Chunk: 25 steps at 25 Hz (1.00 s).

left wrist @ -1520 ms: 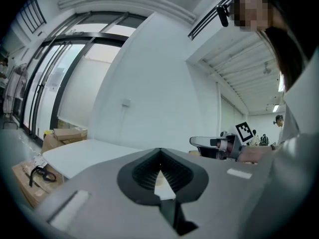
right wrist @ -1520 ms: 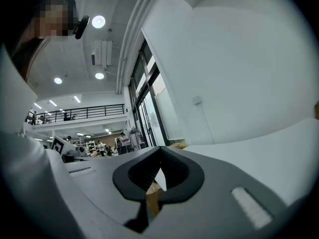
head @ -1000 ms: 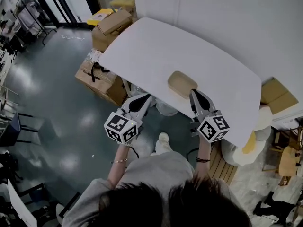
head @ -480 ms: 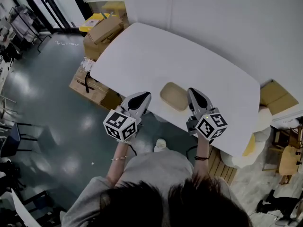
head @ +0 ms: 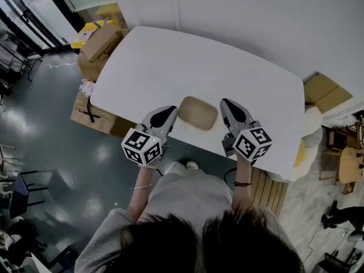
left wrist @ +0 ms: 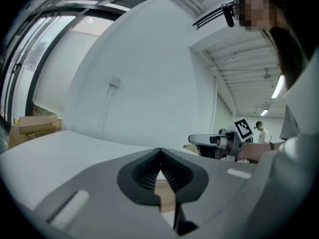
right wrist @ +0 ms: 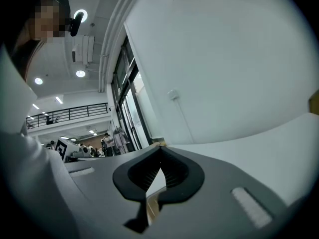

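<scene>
Your left gripper (head: 169,110) hangs just left of the tan tray (head: 198,112), its fingers closed on nothing; your right gripper (head: 226,103) hangs just right of the tray, fingers closed and empty too; the tray lies on the white worktop (head: 227,61), at its near edge.

I am getting the tan tray (left wrist: 163,198) only as a sliver, showing through the gap under the left gripper's (left wrist: 159,156) closed jaws and likewise under the right gripper's (right wrist: 160,153). In the head view the table (head: 170,61) is covering part of the cardboard boxes (head: 84,104), and a wooden chair (head: 348,175) is running off the right edge.
</scene>
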Motion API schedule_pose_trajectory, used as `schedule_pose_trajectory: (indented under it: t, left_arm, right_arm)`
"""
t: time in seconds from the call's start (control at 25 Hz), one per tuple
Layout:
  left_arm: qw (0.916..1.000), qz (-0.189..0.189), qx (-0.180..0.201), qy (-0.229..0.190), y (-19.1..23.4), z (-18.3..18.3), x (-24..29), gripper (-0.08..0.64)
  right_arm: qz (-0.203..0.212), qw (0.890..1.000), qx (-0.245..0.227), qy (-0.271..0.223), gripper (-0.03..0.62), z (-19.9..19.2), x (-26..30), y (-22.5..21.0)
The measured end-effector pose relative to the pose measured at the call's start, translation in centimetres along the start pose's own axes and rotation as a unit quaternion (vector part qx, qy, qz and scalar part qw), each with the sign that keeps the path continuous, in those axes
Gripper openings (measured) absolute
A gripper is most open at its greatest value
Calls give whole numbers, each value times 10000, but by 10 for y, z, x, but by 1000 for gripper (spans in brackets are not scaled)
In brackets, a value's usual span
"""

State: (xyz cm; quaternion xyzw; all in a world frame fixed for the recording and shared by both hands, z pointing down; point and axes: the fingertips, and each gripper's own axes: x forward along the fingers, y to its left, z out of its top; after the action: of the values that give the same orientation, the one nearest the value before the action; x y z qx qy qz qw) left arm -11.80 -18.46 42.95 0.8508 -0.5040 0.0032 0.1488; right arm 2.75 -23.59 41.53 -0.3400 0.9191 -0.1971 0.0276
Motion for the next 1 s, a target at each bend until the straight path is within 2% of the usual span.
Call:
schedule_pose_trajectory:
  t: [0.4,0.64,1.0]
  left_arm:
    - [9943,-871,-50,618,12,-19,38,-5]
    - [9866,-1362,-42,898,22,-30,51,-5]
    - [9746,-1896,-31,1190,21,-46,66,-5]
  right_arm:
    - [-895,9956,218,168,12,-20,10,-21]
    - [-1648,9845,489,350,12,-46,5,-34]
    - [-2198,9723,649,470,12,-67,-9,-47]
